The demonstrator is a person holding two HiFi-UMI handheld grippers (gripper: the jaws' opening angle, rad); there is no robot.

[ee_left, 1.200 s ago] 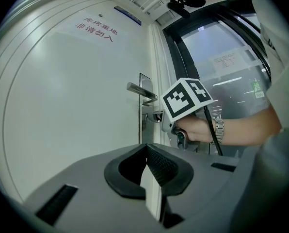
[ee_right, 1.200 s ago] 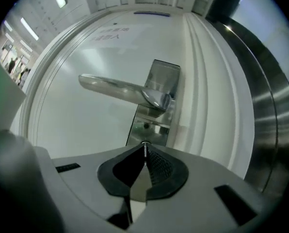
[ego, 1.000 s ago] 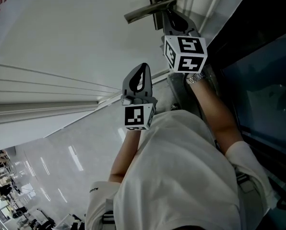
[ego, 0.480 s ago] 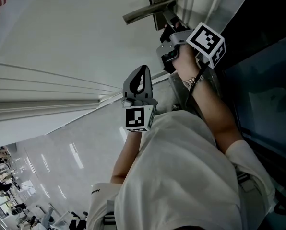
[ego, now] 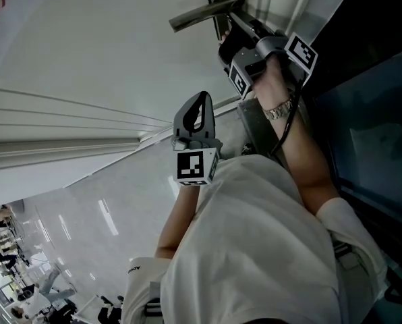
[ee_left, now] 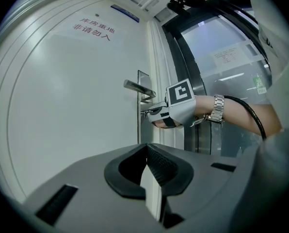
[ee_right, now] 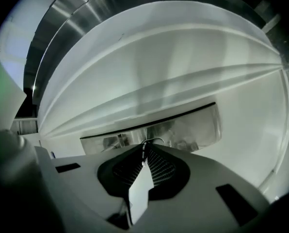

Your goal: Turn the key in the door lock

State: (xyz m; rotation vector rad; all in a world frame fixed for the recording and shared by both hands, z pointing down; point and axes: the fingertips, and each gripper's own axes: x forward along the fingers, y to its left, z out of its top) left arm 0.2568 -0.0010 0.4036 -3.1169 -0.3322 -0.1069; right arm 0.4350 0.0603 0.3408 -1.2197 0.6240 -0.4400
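The white door carries a metal lever handle on a lock plate. Just below the handle, my right gripper meets the plate, its marker cube turned to the side. In the right gripper view the right gripper is shut on the key, whose small ring shows at the tips against the shiny lock plate. My left gripper hangs in the air away from the door, shut and empty. From the left gripper view, the left gripper looks toward the handle.
A dark glass panel with a metal frame stands right of the door. Red lettering is printed high on the door. The glossy floor stretches toward distant people at the lower left. The person's white shirt fills the lower head view.
The right gripper has rolled about its own line at the lock, so its marker cube swung from facing the camera to the right side. The left gripper stayed put.
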